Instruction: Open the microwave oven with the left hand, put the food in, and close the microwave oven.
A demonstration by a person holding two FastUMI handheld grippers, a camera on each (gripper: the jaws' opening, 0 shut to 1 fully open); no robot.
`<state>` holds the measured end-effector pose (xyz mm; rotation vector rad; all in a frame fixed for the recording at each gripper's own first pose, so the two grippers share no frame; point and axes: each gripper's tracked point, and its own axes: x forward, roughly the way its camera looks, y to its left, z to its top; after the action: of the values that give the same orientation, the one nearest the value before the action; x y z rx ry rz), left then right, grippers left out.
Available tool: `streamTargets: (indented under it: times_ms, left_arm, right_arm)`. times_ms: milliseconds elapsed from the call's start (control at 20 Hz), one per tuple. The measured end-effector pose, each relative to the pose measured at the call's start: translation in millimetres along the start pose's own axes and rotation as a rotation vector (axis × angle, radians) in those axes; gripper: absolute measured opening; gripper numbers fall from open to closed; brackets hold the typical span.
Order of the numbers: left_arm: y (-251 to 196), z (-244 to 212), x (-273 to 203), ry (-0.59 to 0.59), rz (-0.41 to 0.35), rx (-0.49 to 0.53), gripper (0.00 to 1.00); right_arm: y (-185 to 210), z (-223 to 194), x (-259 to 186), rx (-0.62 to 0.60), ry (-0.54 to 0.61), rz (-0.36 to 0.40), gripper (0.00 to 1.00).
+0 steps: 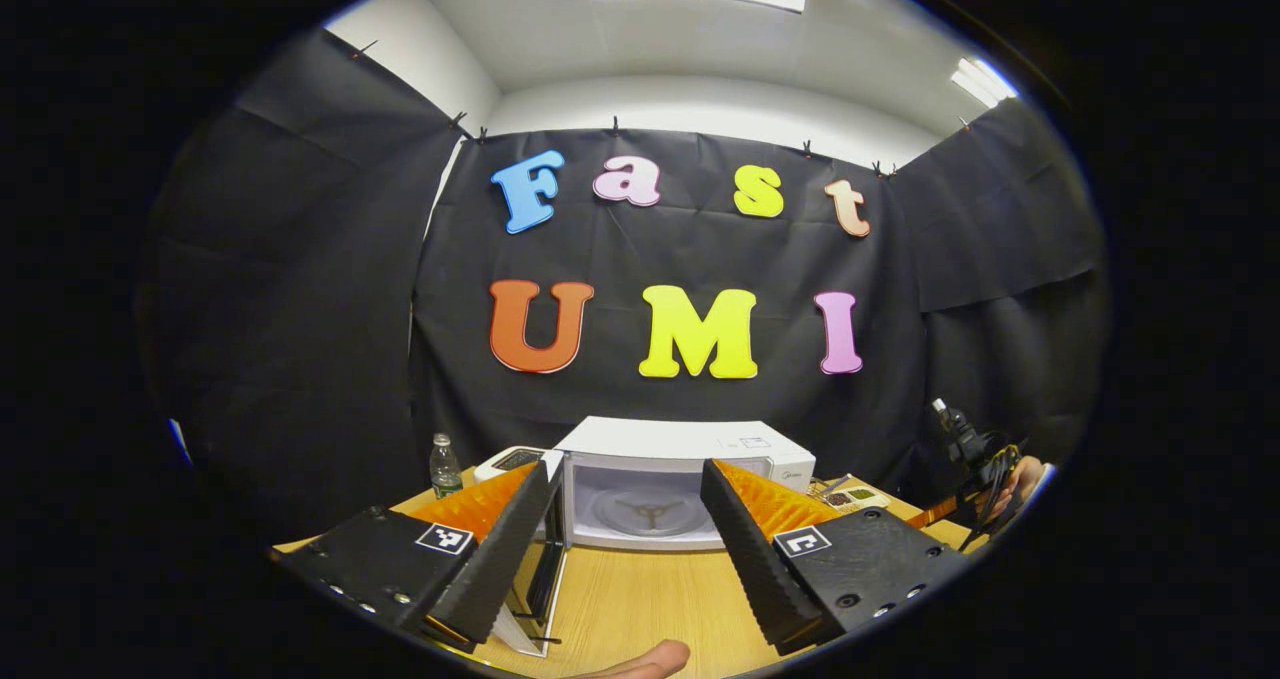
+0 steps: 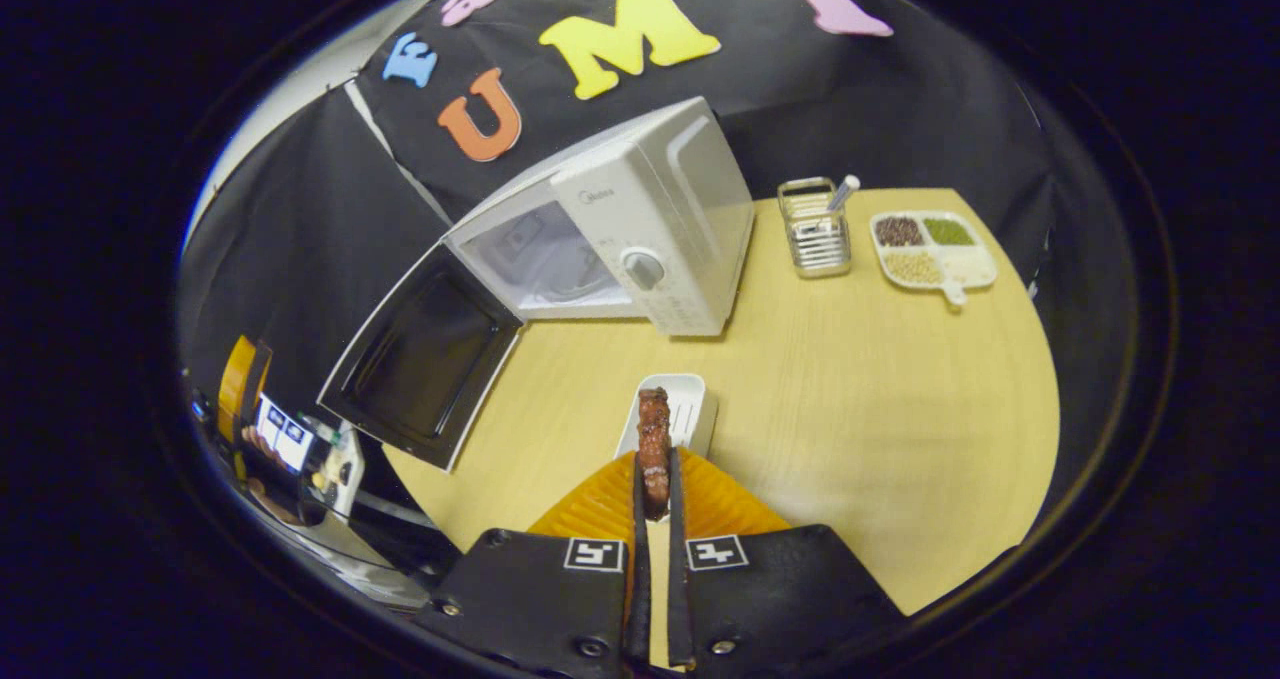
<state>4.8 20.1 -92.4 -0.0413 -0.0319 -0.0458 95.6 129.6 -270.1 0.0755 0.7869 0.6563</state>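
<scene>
A: In the left gripper view, what lies to the left of the left gripper?

B: Beyond its left finger stand a small water bottle and a flat white device at the far edge of the counter. The microwave door hangs swung wide open, partly hidden behind that same finger.

A: And straight ahead?

B: The microwave oven sits right between the two fingers, farther off, its cavity open and the bare turntable ring showing. The gripper is spread wide and has hold of nothing. A fingertip of the person shows just below it.

A: To its right?

B: The other gripper, in a person's hand, sits well off to the right.

A: Now the right gripper view, from the left.

B: Far left and low, the left gripper with a hand on it. Next, the open door ahead and to the left of the right gripper, then the oven beyond it.

A: The food?

B: A brown piece of grilled meat stands pinched between the right gripper's fingers, which are closed on its lower end. Just beyond the tips sits a small white tray. Farther ahead to the right are a wire holder and a divided dish of beans.
</scene>
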Motion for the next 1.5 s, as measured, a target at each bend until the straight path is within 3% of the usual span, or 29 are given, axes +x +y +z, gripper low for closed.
streamTargets:
  times_ms: [250,400,600,850,1000,1200,1500]
  left_arm:
    - [10,-10,-4,0.036,0.021,0.042,0.93]
    - [11,-9,-9,0.035,0.005,0.023,0.93]
    - [9,-11,-17,0.05,-0.051,-0.04,0.93]
    - [22,-15,-23,0.071,-0.043,-0.05,0.93]
    - [28,-22,-25,0.09,-0.045,-0.049,0.93]
    - [33,-36,-25,0.134,-0.044,-0.052,0.93]
    - [44,-45,-19,0.125,-0.062,-0.065,0.94]
  right_arm:
    - [37,-2,-16,-0.176,-0.132,-0.132,0.1]
    - [69,-3,-10,-0.265,-0.205,-0.163,0.1]
    - [101,1,23,-0.359,-0.26,-0.212,0.1]
    - [129,21,77,-0.456,-0.347,-0.285,0.1]
    - [148,31,108,-0.471,-0.38,-0.305,0.1]
    - [170,48,146,-0.402,-0.42,-0.289,0.1]
    - [194,90,201,-0.331,-0.529,-0.325,0.1]
